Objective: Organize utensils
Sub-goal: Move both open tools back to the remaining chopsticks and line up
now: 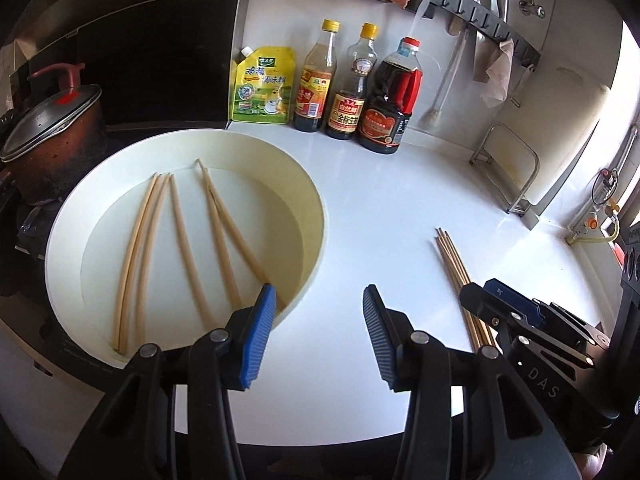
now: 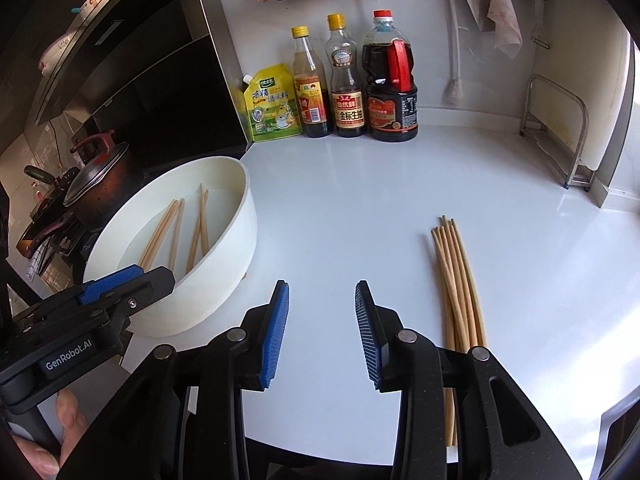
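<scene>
The chopsticks in the basin lie up-left of the left gripper, long axes running away from its released, empty fingers, nearer than the right gripper, also released.

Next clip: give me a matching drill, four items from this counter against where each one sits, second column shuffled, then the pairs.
Items:
1. Loose chopsticks
2. Chopstick bundle
3. Sauce bottles
4. Lidded pot

Places:
A. Bare counter, right side
B. Stove, left of the basin
C. Inside the white basin
D. Against the back wall

Pairs: 1-C, 2-A, 3-D, 4-B
</scene>
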Demonstrator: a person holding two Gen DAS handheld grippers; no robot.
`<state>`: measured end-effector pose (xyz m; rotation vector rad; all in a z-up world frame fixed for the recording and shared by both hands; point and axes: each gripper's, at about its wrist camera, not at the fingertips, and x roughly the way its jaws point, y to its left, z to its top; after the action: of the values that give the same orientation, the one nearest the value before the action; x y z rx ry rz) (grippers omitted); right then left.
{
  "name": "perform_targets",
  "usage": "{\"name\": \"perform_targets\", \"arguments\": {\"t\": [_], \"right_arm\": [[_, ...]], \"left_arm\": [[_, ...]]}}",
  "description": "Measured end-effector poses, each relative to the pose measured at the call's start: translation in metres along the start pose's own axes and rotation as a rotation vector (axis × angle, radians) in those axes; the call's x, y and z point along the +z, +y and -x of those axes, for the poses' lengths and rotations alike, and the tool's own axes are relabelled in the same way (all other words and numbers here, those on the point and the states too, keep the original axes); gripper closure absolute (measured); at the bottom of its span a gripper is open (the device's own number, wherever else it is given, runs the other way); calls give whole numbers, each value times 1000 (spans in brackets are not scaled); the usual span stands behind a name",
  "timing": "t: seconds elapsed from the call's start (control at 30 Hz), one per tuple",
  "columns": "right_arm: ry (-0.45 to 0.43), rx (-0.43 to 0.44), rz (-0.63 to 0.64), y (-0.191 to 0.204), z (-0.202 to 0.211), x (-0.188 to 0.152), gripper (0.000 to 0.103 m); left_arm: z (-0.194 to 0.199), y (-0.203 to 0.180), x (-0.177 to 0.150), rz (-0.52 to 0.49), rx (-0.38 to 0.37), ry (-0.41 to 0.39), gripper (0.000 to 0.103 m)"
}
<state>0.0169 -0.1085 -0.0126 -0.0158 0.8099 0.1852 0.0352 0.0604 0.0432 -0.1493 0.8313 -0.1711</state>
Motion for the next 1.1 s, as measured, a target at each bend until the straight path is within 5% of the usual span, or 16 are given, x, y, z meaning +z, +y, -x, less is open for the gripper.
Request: {"name": "perform_targets", "arguments": {"t": [1.1], "right_arm": [[101, -61, -93, -140, -28, -24, 66]], "left_arm": [[-77, -106, -30, -82, 13, 146, 52]]}}
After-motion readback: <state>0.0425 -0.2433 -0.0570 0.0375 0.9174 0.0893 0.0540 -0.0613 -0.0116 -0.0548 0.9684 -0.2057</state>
